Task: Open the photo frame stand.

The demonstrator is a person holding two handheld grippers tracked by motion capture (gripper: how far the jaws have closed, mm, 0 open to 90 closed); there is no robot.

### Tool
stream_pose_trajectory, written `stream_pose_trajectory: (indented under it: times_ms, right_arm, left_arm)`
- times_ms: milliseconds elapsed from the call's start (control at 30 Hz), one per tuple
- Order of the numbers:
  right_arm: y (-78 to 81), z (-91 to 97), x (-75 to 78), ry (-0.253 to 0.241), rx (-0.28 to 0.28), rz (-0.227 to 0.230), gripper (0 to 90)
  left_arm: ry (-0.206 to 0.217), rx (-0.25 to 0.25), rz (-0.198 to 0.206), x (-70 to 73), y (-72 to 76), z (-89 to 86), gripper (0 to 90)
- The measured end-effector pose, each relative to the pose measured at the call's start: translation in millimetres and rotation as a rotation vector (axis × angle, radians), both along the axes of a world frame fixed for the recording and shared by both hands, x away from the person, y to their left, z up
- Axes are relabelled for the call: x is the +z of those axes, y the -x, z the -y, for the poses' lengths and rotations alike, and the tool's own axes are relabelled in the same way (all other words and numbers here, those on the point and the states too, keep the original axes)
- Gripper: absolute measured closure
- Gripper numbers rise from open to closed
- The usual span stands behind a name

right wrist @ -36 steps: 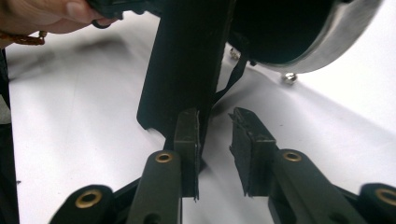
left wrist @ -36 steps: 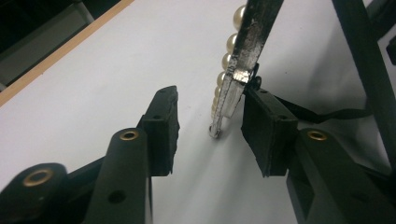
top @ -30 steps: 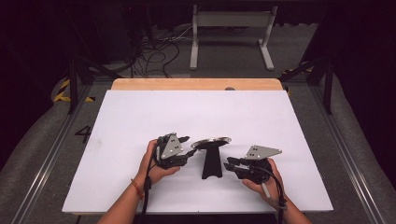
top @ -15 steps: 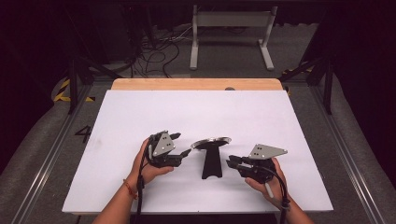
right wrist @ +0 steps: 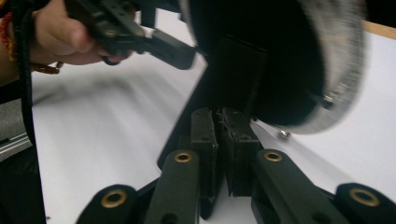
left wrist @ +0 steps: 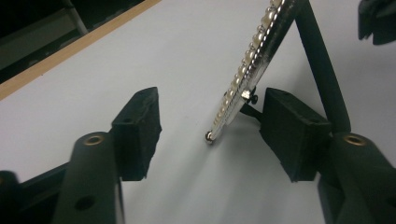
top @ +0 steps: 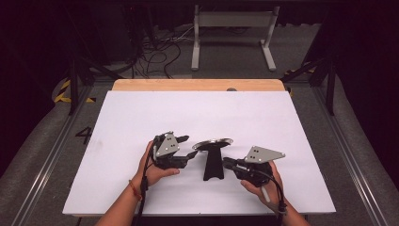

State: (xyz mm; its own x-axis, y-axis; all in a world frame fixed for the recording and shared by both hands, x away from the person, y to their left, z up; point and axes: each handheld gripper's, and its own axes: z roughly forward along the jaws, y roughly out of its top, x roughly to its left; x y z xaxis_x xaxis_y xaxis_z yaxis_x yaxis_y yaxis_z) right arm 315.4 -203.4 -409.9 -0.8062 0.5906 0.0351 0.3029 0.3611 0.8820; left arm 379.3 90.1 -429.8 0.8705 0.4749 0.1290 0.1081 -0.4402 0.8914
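Here, view by view, is how you stand at the table.

High view: the small round mirror (top: 214,142) on its black stand (top: 213,165) sits near the front middle of the white table (top: 197,113). Your left gripper (top: 188,147) lies at the mirror's 9 o'clock, its tips just beside the disc's rim. Your right gripper (top: 227,163) lies at 3 o'clock, its tip near the stand's stem.

Left gripper view: your jaws are spread wide and grasp nothing. The mirror's beaded rim (left wrist: 250,65) runs up between them toward 1 o'clock, its lower end nearer the right-hand pad (left wrist: 292,133). Whether that pad touches the small screw behind the rim, you cannot tell from here.

Right gripper view: your jaws are pressed together, pad against pad, with nothing visibly between them. Their tips point at the stand's dark stem at 12 o'clock; contact cannot be made out. The mirror's dark back (right wrist: 266,56) looms above, and your left hand (right wrist: 58,35) shows at 10 o'clock.

Task's thing: the mirror, upright on its stand between your two tools, disc tilted nearly flat.

Risk: likely a tip-over. The stand looks narrow and top-heavy, and a sideways nudge from the clenched right tool could topple it.

Second risk: closing the left jaws on the thin rim off-centre may swing the disc or skid the stand.
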Motion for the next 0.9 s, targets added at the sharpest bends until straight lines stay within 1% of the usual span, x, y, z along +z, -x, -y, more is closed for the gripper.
stream_pose_trajectory:
  times_ms: [67,100,167,200,233,267,333,367,433,467,533,567,633,733,767,867,900]
  right_arm:
    - [2.6,-9.1,-1.3,0.006,0.015,0.01,85.8]
    - [3.5,-12.7,-2.3,0.006,0.021,0.014,86.5]
    - [6.5,-24.6,-6.6,0.007,0.037,0.022,87.4]
    - [7.4,-28.9,-8.1,0.01,0.042,0.025,87.4]
    - [8.6,-34.7,-10.0,0.015,0.047,0.024,87.5]
    - [10.0,-43.2,-13.4,0.02,0.058,0.025,87.5]
    - [11.7,-53.9,-18.7,0.033,0.064,0.031,87.4]
    - [11.8,-57.5,-20.7,0.034,0.064,0.027,87.0]
    - [13.1,-64.5,-26.6,0.012,0.049,0.004,85.9]
    - [14.5,-69.6,-30.9,0.019,0.036,0.003,86.0]
    - [17.1,-77.7,-37.7,0.067,0.012,0.023,86.0]
    - [17.8,-79.6,-39.1,0.082,0.002,0.038,86.3]
    - [18.6,-82.9,-42.0,0.101,-0.008,0.05,84.8]
    - [21.0,-86.5,-46.0,0.153,-0.04,0.091,85.8]
    - [21.1,-87.6,-47.4,0.166,-0.047,0.094,86.1]
    - [20.3,-88.1,-50.7,0.192,-0.059,0.091,86.9]
    - [20.1,-87.9,-51.9,0.191,-0.058,0.083,87.7]
  left_arm:
    - [-0.003,-0.001,0.004,-1.1,-1.0,2.3,46.4]
    - [-0.003,-0.009,-0.002,-1.7,-1.6,3.2,48.8]
    - [-0.009,-0.028,-0.003,-2.4,-1.0,4.6,56.7]
    - [-0.012,-0.028,0.005,-2.4,-0.6,5.2,57.9]
    - [-0.014,-0.041,0.003,-2.6,0.2,5.8,60.0]
    - [-0.022,-0.047,0.006,-2.5,1.2,6.4,65.9]
    - [-0.028,-0.051,0.018,-2.2,3.1,8.0,72.3]
    - [-0.036,-0.048,0.025,-2.1,4.5,9.3,74.8]
    - [-0.048,-0.045,0.03,-1.6,5.2,9.4,75.1]
    - [-0.054,-0.043,0.034,-1.5,5.5,9.4,75.4]
    - [-0.058,-0.038,0.038,-1.4,6.5,10.3,75.6]
    - [-0.061,-0.035,0.041,-1.3,6.8,10.4,75.6]
    - [-0.055,-0.037,0.035,-1.8,6.6,9.9,75.5]
    - [-0.05,-0.035,0.031,-2.2,6.5,9.7,75.4]
    - [-0.054,-0.037,0.034,-2.0,6.3,9.4,75.4]
    - [-0.05,-0.036,0.026,-2.4,6.7,8.8,75.4]
    - [-0.052,-0.036,0.025,-2.3,6.9,8.4,75.4]
